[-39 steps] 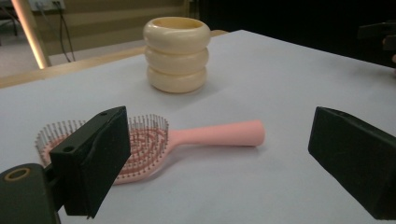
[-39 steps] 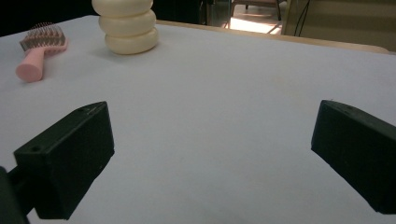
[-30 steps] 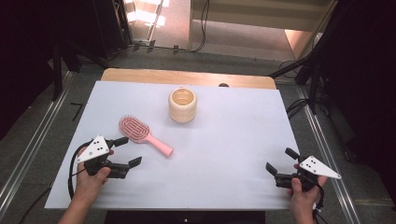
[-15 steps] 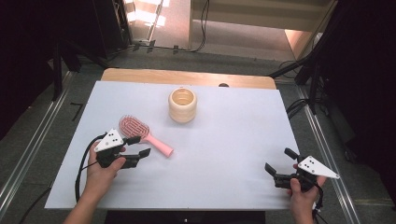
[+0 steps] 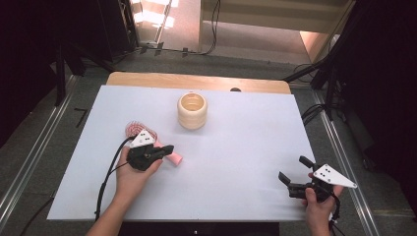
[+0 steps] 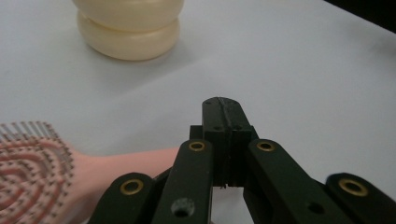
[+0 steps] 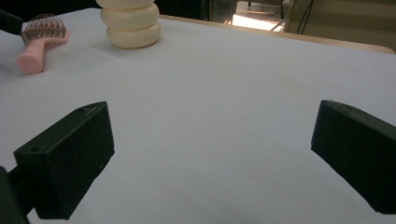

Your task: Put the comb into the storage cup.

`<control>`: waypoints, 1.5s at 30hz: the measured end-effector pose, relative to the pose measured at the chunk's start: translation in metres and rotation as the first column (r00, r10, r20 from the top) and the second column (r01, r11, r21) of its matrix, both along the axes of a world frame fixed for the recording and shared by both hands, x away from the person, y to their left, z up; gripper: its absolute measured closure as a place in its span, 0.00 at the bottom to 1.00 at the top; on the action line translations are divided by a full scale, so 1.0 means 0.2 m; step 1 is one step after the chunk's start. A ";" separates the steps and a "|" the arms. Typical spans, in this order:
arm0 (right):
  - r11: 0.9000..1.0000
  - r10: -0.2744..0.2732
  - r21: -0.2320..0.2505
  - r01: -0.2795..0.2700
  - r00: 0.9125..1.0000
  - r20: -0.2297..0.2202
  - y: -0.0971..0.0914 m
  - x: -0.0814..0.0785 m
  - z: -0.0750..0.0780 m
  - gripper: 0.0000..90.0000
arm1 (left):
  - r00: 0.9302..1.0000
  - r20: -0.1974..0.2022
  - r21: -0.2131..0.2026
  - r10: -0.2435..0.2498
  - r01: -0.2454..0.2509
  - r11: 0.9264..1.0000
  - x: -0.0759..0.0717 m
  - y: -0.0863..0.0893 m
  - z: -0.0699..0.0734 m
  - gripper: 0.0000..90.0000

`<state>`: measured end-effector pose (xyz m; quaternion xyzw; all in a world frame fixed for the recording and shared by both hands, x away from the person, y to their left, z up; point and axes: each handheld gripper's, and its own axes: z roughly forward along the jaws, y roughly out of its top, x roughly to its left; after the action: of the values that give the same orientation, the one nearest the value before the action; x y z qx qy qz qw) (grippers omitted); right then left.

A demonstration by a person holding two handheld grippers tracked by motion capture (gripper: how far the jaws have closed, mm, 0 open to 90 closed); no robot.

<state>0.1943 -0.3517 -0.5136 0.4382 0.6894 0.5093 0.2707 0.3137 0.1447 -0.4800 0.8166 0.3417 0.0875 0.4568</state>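
My left gripper (image 5: 164,149) sits over the handle of the pink hairbrush (image 5: 173,158), at the left of the white tabletop (image 5: 246,147). Its jaws have just been closing and now stand together; in the left gripper view the two black tips (image 6: 223,116) meet face to face with nothing visible between them, and the brush handle (image 6: 126,163) passes just beside and under them. Whether anything is pinched lower down I cannot tell. The bristle head (image 5: 133,129) pokes out beyond the grey plate, pointing away from me.

A cream ribbed cup (image 5: 192,110) stands upright farther back, well apart from the brush.

My right gripper (image 5: 293,173) rests near the front right corner, jaws wide apart on nothing, over bare tabletop.
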 end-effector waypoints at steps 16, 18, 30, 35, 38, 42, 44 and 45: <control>1.000 0.003 -0.005 -0.003 1.000 0.002 0.00 0.00 0.00 0.00 | 0.996 -0.086 0.108 -0.001 0.010 0.994 0.05 -0.17 -0.07 1.00; 1.000 0.002 -0.005 -0.002 1.000 0.001 0.00 0.00 0.00 0.00 | 0.995 -0.096 0.113 0.001 0.010 0.994 0.04 -0.17 -0.07 1.00; 1.000 -0.003 -0.008 0.003 1.000 0.000 0.01 0.00 0.00 0.00 | 0.992 -0.127 0.122 -0.027 0.042 0.992 -0.04 -0.08 -0.06 1.00; 1.000 -0.002 -0.012 0.002 1.000 0.001 0.01 0.01 -0.01 0.00 | 0.989 -0.145 0.126 -0.037 0.055 0.991 -0.10 -0.01 -0.05 1.00; 1.000 -0.006 -0.014 0.006 1.000 -0.001 0.01 0.01 -0.01 0.00 | 0.988 -0.152 0.139 -0.039 0.060 0.988 -0.14 0.03 -0.04 1.00; 1.000 -0.009 -0.014 0.009 1.000 -0.003 0.01 0.01 -0.01 0.00 | 0.987 -0.160 0.149 -0.024 0.048 0.988 -0.20 0.10 -0.04 1.00; 1.000 -0.008 -0.017 0.008 1.000 -0.001 0.01 0.01 -0.01 0.00 | 0.987 -0.160 0.163 -0.016 0.043 0.986 -0.22 0.12 -0.03 1.00; 1.000 -0.008 -0.017 0.008 1.000 -0.001 0.01 0.01 -0.01 0.00 | 0.987 -0.162 0.172 -0.013 0.042 0.984 -0.23 0.14 -0.03 1.00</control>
<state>0.1961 -0.3492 -0.5148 0.4390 0.6920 0.5022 0.2759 0.2668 0.1727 -0.4862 0.8626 0.3570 0.0449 0.3555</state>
